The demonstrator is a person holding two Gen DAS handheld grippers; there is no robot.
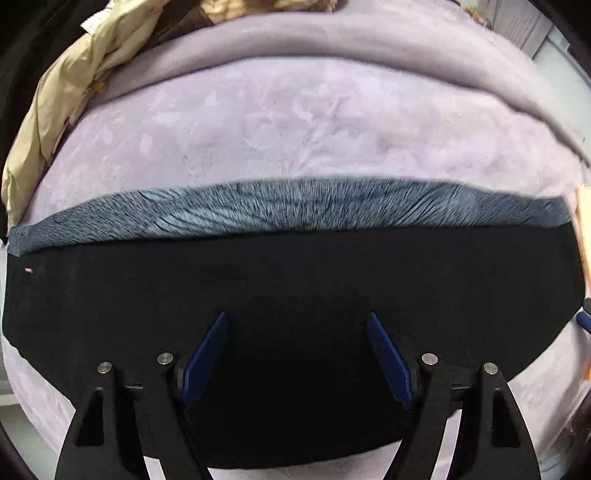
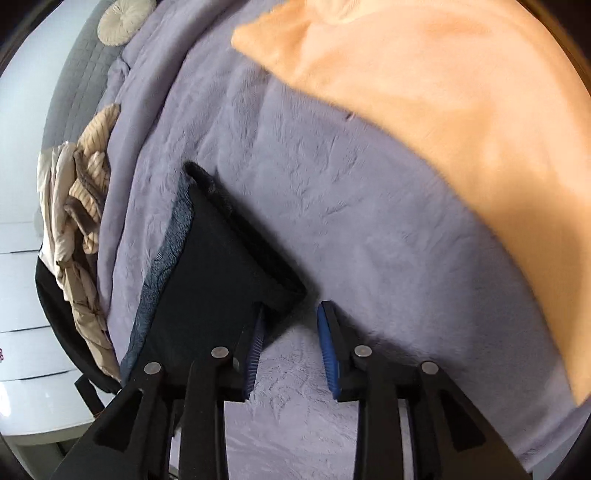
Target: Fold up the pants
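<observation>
Black pants [image 1: 288,280] with a grey fleece lining [image 1: 295,206] showing along the far edge lie flat across a lilac bed blanket [image 1: 295,122]. My left gripper [image 1: 297,321] is open just above the pants' middle, holding nothing. In the right wrist view the same pants [image 2: 218,266] lie to the left, one corner near my left finger pad [image 2: 258,332]. My right gripper [image 2: 291,310] is open over the blanket [image 2: 351,221] beside that corner; whether the finger touches the cloth I cannot tell.
A peach-orange blanket [image 2: 461,122] covers the bed's far right. Beige clothes [image 1: 62,96] are piled at the bed's left edge, also seen in the right wrist view [image 2: 79,206]. A round cushion [image 2: 123,20] lies on a grey quilt. A white surface [image 2: 26,332] stands at the left.
</observation>
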